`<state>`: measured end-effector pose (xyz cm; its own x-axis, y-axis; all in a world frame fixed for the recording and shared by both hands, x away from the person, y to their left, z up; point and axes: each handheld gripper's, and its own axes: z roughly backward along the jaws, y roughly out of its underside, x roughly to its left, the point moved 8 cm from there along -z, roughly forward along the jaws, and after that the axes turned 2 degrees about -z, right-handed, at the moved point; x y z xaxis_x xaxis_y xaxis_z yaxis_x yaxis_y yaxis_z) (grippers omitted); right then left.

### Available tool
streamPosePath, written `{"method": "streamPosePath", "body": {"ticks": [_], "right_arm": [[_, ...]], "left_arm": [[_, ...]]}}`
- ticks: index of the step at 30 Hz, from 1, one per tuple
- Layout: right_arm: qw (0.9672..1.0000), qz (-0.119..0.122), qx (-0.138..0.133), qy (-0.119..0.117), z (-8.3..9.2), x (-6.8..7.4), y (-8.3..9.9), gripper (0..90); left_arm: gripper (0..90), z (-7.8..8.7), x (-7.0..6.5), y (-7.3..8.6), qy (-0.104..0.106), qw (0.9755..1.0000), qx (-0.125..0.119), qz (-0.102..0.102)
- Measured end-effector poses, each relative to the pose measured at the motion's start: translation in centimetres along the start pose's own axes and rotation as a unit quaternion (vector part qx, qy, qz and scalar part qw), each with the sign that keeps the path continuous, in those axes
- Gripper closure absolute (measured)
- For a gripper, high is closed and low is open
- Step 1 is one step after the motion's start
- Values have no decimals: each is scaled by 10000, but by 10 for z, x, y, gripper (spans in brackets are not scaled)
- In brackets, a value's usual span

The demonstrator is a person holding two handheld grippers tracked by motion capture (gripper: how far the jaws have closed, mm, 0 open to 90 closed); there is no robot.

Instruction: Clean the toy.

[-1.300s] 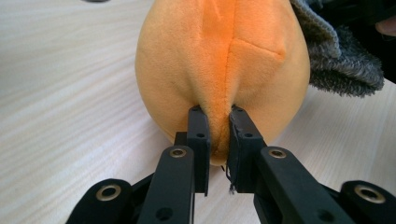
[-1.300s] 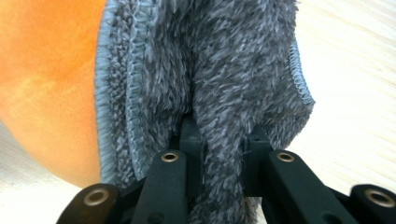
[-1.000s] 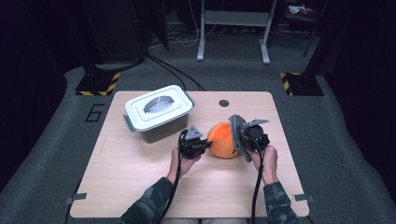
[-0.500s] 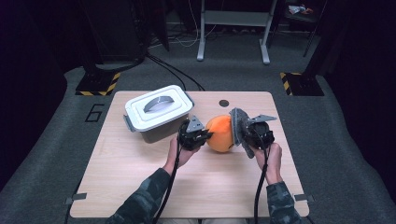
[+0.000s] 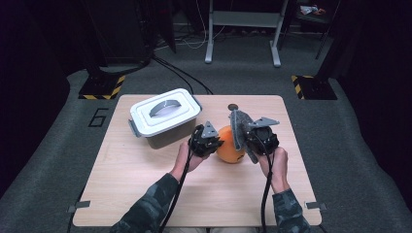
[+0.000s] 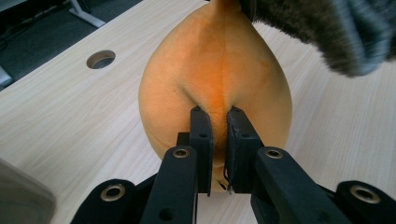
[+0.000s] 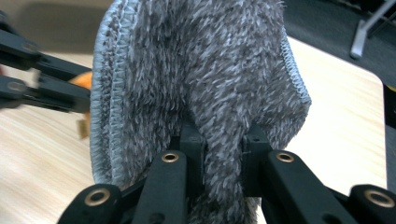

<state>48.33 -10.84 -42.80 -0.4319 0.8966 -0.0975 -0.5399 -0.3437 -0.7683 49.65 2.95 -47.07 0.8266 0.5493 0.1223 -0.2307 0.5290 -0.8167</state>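
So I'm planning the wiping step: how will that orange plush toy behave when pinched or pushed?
Probably soft: the orange plush toy puckers where the left gripper pinches it. Likely light, since that small pinch seems to hold it. Its rounded body may wobble when the grey cloth rubs it.

Dim around the frame edges in the high view, brightly lit on the table (image 5: pixel 145 194) from above. Soft, short shadows there. Blurred black bars at left in the right gripper view; sharp grey cloth (image 7: pixel 201 70) fibres.
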Motion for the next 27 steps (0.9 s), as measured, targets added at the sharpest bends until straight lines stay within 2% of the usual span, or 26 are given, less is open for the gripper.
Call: {"method": "streamPosePath", "body": {"ticks": [2, 3, 5, 6, 9, 12, 20, 27], "right_arm": [[9997, 72, -65, -221, 1, 12, -7, 756], [9997, 72, -65, -221, 1, 12, -7, 756], [9993, 171, 11, -325, -10, 24, -9, 754], [9993, 171, 11, -325, -10, 24, -9, 754], [9990, 265, 184, -311, -24, 29, -4, 754], [9992, 157, 230, -285, -31, 27, 0, 757], [9993, 170, 284, -162, -34, 17, 3, 767], [9991, 84, 373, 180, -39, -1, 9, 772]], "left_arm": [[826, 0, -1, -2, 61, 9999, 61, -87], [825, 0, -1, -2, 61, 9999, 61, -87], [822, -1, -4, -3, 111, 9999, 38, -99], [822, -2, -6, -4, 135, 9999, 24, -65], [819, -4, -8, -2, 163, 9998, 73, -65], [819, -6, -9, 0, 185, 9998, 53, -37], [820, -7, -13, 0, 231, 9997, 10, 5], [821, -7, -11, 2, 237, 9996, -41, 135]]}}
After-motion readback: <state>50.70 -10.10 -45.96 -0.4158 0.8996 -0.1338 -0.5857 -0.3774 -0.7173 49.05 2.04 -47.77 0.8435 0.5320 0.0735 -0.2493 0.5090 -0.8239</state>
